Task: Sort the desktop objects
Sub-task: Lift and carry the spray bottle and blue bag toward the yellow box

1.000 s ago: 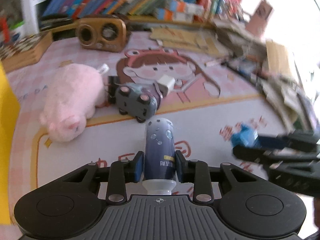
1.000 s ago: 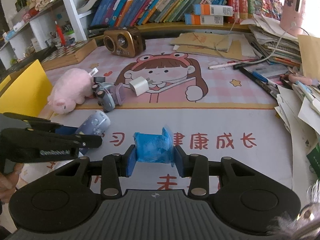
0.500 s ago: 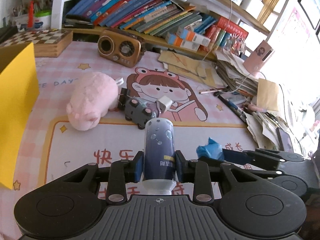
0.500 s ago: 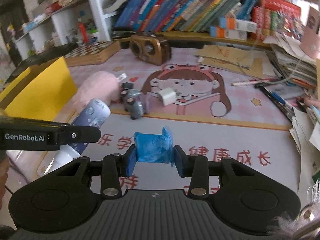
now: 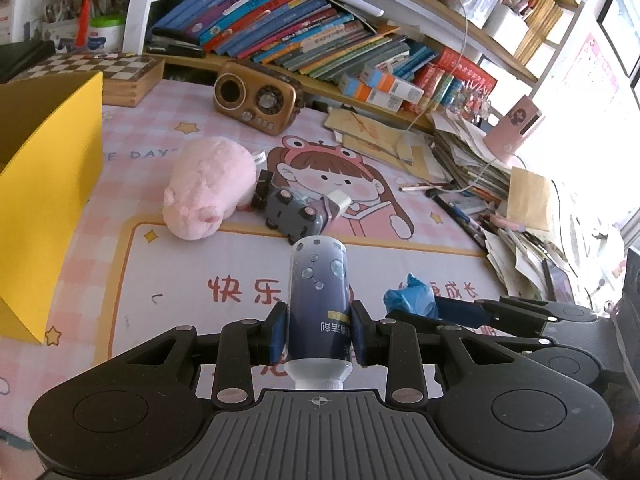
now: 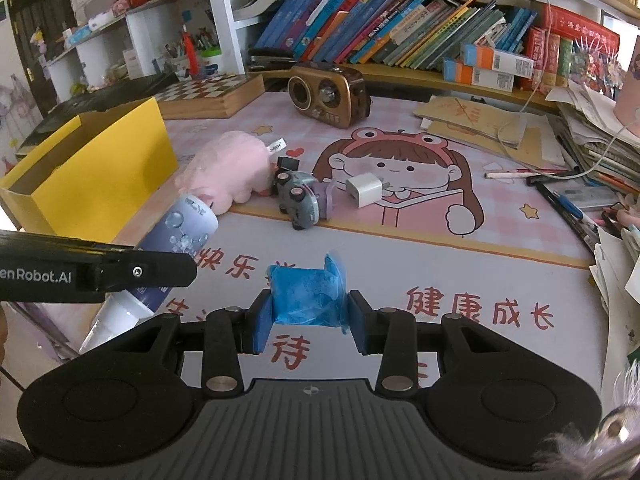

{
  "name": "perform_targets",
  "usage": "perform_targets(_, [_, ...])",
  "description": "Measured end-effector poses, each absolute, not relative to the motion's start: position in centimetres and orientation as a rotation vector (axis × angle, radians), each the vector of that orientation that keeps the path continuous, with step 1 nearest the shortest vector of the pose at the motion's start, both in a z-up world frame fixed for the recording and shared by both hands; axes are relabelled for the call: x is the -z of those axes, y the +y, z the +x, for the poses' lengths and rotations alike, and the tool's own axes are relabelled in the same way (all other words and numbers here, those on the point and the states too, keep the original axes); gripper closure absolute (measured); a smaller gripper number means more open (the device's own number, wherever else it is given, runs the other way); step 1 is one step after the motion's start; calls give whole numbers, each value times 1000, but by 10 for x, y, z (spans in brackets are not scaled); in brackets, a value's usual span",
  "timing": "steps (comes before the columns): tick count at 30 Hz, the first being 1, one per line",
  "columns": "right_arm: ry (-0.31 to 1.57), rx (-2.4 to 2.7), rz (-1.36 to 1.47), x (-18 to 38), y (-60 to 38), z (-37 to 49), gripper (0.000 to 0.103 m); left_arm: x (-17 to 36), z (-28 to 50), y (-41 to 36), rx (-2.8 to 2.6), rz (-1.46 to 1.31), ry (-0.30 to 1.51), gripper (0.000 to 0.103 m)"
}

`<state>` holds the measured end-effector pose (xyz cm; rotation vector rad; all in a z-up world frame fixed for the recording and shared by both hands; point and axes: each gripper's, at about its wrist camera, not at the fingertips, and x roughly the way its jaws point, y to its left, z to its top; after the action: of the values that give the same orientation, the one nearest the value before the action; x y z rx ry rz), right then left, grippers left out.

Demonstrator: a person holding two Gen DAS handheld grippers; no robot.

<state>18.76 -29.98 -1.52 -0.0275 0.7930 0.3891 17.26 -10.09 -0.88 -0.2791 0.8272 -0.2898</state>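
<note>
Gripping a dark blue cylindrical bottle with a white cap [image 5: 319,300] between the blue pads of the left gripper [image 5: 319,330], cap end toward the camera, bubble-printed end pointing out over the tabletop [image 5: 176,280]. Clamping a crumpled bright blue plastic packet [image 6: 308,294] in the right gripper [image 6: 308,320], pads pressing on both its sides. Holding both grippers above the pink cartoon-printed desk mat [image 6: 460,264], side by side, the right gripper showing at the right of the left wrist view with the blue packet at its tips [image 5: 412,298]. Hanging near an open yellow cardboard box [image 6: 100,172] standing at the left edge of the mat, with the bottle [image 6: 176,240] just beside its near wall in the right wrist view. Lying farther back on the mat: a pink plush pig [image 5: 208,196], touching a grey toy car [image 5: 292,212], with a white square charger plug [image 6: 364,190] just beside the car. Standing behind them, a brown retro radio [image 5: 256,104] and a wooden chessboard box [image 6: 208,94], under a shelf of leaning books [image 6: 380,28].
</note>
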Motion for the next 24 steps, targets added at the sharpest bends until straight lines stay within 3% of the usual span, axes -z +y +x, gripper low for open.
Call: perform_targets(24, [780, -385, -81, 3, -230, 129, 67, 5, 109, -30, 327, -329, 794, 72])
